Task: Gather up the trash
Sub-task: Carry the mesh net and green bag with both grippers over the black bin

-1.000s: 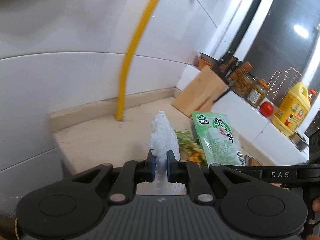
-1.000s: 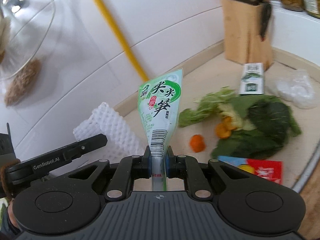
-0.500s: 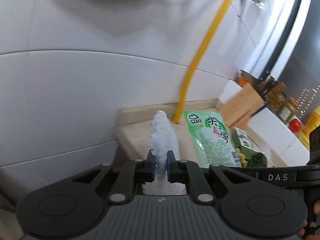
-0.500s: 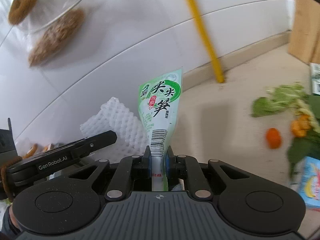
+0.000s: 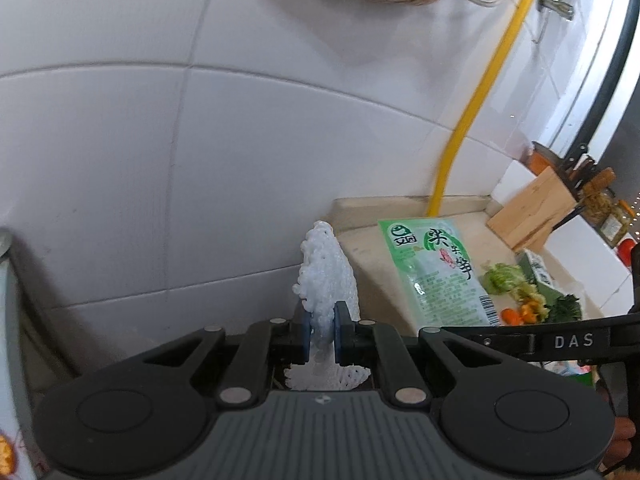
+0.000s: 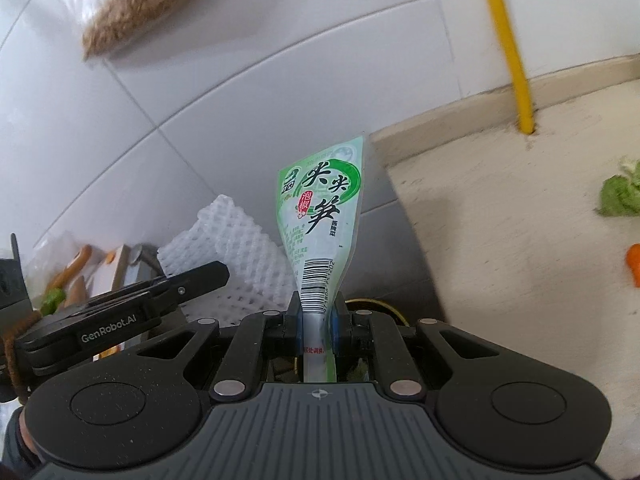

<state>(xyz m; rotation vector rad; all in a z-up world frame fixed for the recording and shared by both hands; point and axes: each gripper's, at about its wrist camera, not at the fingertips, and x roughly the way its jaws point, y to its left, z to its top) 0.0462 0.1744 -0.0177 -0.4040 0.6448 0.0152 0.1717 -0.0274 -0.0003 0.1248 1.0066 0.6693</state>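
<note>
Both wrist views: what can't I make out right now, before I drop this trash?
- Bin: in neither view.
- Vegetable scraps: right wrist view, cut off by the edge.
- Foam net base: left wrist view, hidden behind the left gripper.
- Green packet bottom: right wrist view, hidden behind the right gripper.

A yellow pipe (image 5: 472,116) climbs the white tiled wall (image 5: 240,140) near a wooden knife block (image 5: 532,212).

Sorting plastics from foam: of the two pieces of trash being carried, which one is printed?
The green snack packet, clamped in the right tool, shows print and a barcode; the white foam net in the left tool is plain.
</note>
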